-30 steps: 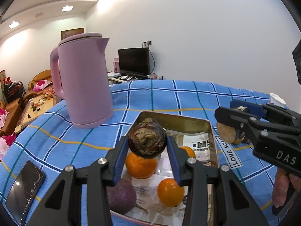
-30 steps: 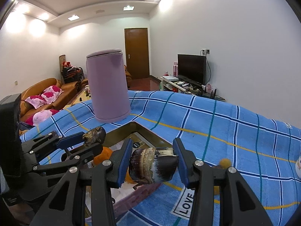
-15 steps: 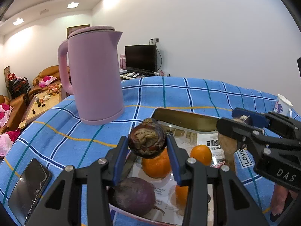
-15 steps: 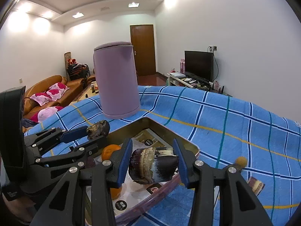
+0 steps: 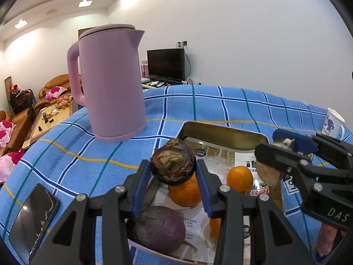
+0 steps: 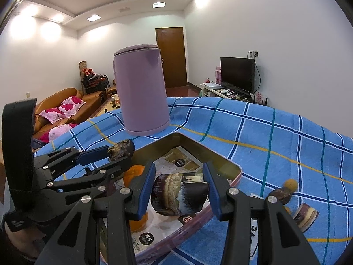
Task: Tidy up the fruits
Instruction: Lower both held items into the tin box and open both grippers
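Two claws, left (image 5: 173,172) and right (image 6: 179,186), each grip one dark fruit piece (image 5: 173,167) (image 6: 179,195). One tray (image 5: 222,130) holds three oranges (image 5: 240,179) and one purple root (image 5: 160,228). One pink kettle (image 5: 110,81), one phone (image 5: 33,216), one mug (image 5: 333,122). Two more fruit pieces (image 6: 305,216) lie beside the tray.

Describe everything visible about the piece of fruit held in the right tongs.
The fruit piece is a dark purple chunk with a thick rind and a pale, streaked cut face turned toward the camera. It looks like a broken-off shell section, ragged at its edges. The right tongs clamp it from both sides with their blue pads, holding it above the near edge of the tray. Only the pads appear to touch it.
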Available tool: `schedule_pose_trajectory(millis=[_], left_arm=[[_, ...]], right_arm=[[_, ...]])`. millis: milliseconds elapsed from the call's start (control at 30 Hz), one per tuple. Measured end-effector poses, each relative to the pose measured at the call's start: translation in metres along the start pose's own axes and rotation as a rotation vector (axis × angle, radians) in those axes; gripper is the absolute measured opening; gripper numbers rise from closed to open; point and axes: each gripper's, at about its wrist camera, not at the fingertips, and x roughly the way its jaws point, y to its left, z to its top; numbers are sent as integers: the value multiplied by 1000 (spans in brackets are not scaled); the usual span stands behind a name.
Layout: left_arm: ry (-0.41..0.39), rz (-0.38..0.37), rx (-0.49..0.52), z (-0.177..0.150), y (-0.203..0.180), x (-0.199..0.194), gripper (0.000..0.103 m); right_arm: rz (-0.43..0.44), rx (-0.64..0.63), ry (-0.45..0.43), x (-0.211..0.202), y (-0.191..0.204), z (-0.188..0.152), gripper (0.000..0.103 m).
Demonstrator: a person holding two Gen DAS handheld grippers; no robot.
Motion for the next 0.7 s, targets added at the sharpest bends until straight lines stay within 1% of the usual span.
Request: schedule_pose_trajectory(millis=[267,700], left_arm=[[38,-17,4,0,-1,8,44],[51,-17,17,1,-4,10,44]], right_arm=[[6,-11,25,6,2,-3,47],[18,-35,73,15,7,-10,47]])
